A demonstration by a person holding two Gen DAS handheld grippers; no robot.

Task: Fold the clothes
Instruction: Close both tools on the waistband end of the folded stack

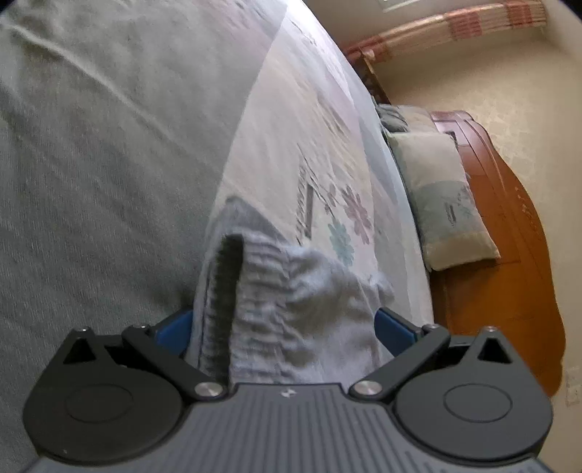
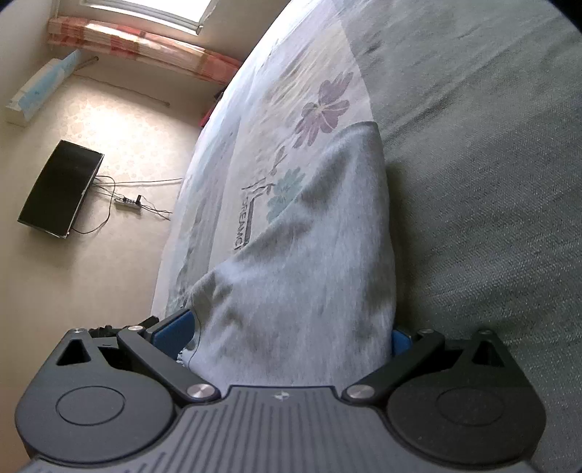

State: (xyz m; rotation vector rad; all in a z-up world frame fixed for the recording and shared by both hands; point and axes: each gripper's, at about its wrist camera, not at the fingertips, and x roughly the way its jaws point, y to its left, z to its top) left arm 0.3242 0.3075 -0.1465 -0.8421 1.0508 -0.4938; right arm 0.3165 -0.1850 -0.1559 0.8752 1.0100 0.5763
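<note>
- Nearest the left wrist lens is the left gripper [image 1: 283, 324]: its blue fingers [image 1: 391, 327] show at 8 and 4 o'clock of a thick bunch of pale grey garment [image 1: 302, 309], standing fairly wide with the cloth filling the gap, so the claw is clamped on the fabric.
- The part held here is a gathered, ribbed band, with a dark fold opening at 11 o'clock of the bunch.
- Beyond it, from 9 to 12 o'clock, a wide grey-green fabric [image 1: 109, 163] covers the floral bedsheet [image 1: 327, 163].
- At 3 o'clock a pillow [image 1: 443, 196] lies against the wooden headboard [image 1: 509, 236]; a curtain [image 1: 454, 29] hangs at 1 o'clock.
- Nearest the right wrist lens, the right gripper [image 2: 291, 331] likewise pinches the same pale grey garment [image 2: 309, 273], blue fingers [image 2: 174, 327] pressed on either side of a smooth, tented fold rising towards 12 o'clock.
- Grey-green fabric [image 2: 491, 182] lies from 1 to 4 o'clock; the bedsheet [image 2: 291, 91] runs towards 12.
- On the floor at 9 o'clock sit a dark flat screen [image 2: 60, 189] and a power strip [image 2: 127, 202] with cables.
</note>
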